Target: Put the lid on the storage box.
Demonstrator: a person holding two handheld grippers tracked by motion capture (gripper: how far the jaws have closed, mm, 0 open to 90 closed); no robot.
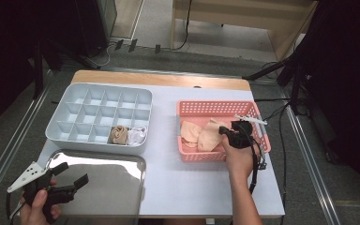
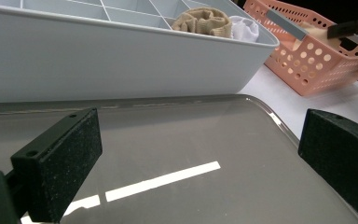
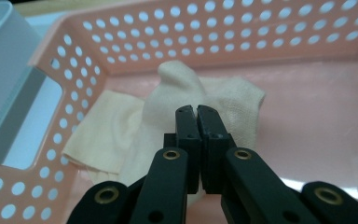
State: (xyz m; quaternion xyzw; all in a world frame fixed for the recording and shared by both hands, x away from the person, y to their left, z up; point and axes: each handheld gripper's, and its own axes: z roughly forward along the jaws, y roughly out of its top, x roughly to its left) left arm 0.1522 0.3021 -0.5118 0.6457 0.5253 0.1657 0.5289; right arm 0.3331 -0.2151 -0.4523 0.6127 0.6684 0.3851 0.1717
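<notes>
The right tool (image 3: 198, 112) is down inside the pink basket (image 1: 215, 107), its jaws pressed together with what looks like a fold of the upper beige sock (image 3: 223, 100) pinched between them, though the jaws hide the fabric at the very tips, so the hold is a judgement. That sock lies just ahead of and under the tool, humped up toward the tips, and a second, flatter beige sock (image 3: 102, 133) lies beneath it and off to the tool's left. To do this pick well, I would lift straight up and slowly, watching that only the top sock rises; if the lower one drags along, a small shake or a re-grip higher on the hump should part them. Keep the jaws clear of the perforated basket wall on the way out. The left tool (image 2: 200, 154) waits with jaws spread wide and empty over the shiny metal tray (image 2: 242, 140); directly beyond it stands the pale divided organizer (image 1: 65, 101). The left gripper view shows a rolled tan sock (image 2: 203, 21) and a white sock (image 2: 244, 25) bulging above the organizer's rim, while the high view places them in two adjoining near-row compartments and shows the rest unfilled.
</notes>
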